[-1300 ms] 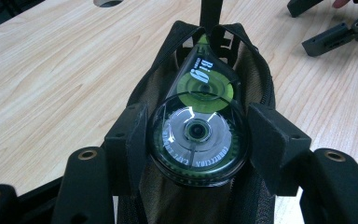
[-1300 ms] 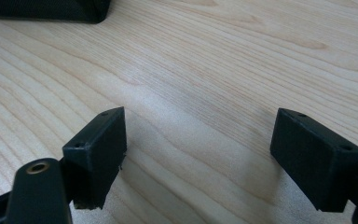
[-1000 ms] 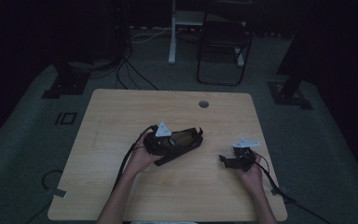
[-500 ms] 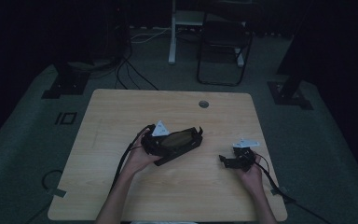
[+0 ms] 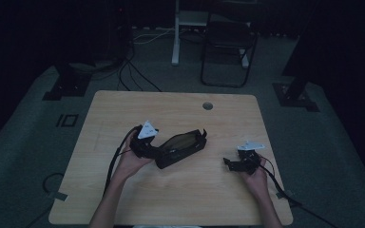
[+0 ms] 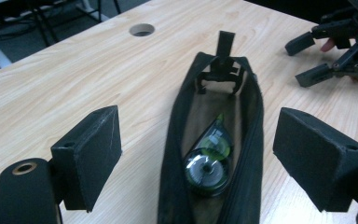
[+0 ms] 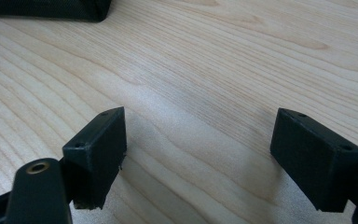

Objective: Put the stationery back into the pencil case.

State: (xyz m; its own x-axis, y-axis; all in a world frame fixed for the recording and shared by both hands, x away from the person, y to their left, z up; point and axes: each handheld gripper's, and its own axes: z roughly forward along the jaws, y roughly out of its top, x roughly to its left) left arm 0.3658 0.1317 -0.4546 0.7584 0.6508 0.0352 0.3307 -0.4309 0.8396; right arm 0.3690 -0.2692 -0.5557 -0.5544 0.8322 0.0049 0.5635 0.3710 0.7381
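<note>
- High view: a black pouch (image 5: pixel 180 148) lies unzipped on the wooden worktop (image 5: pixel 180 199), near its centre, long axis running from lower left to upper right.
- High view: the left gripper (image 5: pixel 148 147) sits at the pouch's lower-left end, held in the person's left hand (image 5: pixel 132 160). Its grey three-cornered plate (image 5: pixel 147 130) stands above it.
- High view: the right gripper (image 5: pixel 232 164) rests on the worktop well apart from the pouch, to its right, held in the right hand (image 5: pixel 256 176).
- High view: a round cable hole (image 5: pixel 207 105) sits near the far edge of the worktop. A chair (image 5: pixel 228 45) stands on the floor beyond.
- Left gripper view: the jaws are released and have just been opening; they stand wide on either side of the pouch (image 6: pixel 214 154), with no pad pressing on it.
- Left gripper view: the pouch mouth gapes between the jaws. Inside lies a correction-tape dispenser (image 6: pixel 209 161) with a clear, green-tinted body.
- Left gripper view: a black zip pull (image 6: pixel 221 70) stands at the pouch's far end. The right gripper (image 6: pixel 314 58) appears at upper right, jaws apart.
- Right gripper view: the jaws are released, wide apart, with bare worktop (image 7: pixel 200 93) between them and nothing grasped.
- Right gripper view: a corner of the pouch (image 7: pixel 51 9) shows at the upper left edge, well apart from the jaws.
</note>
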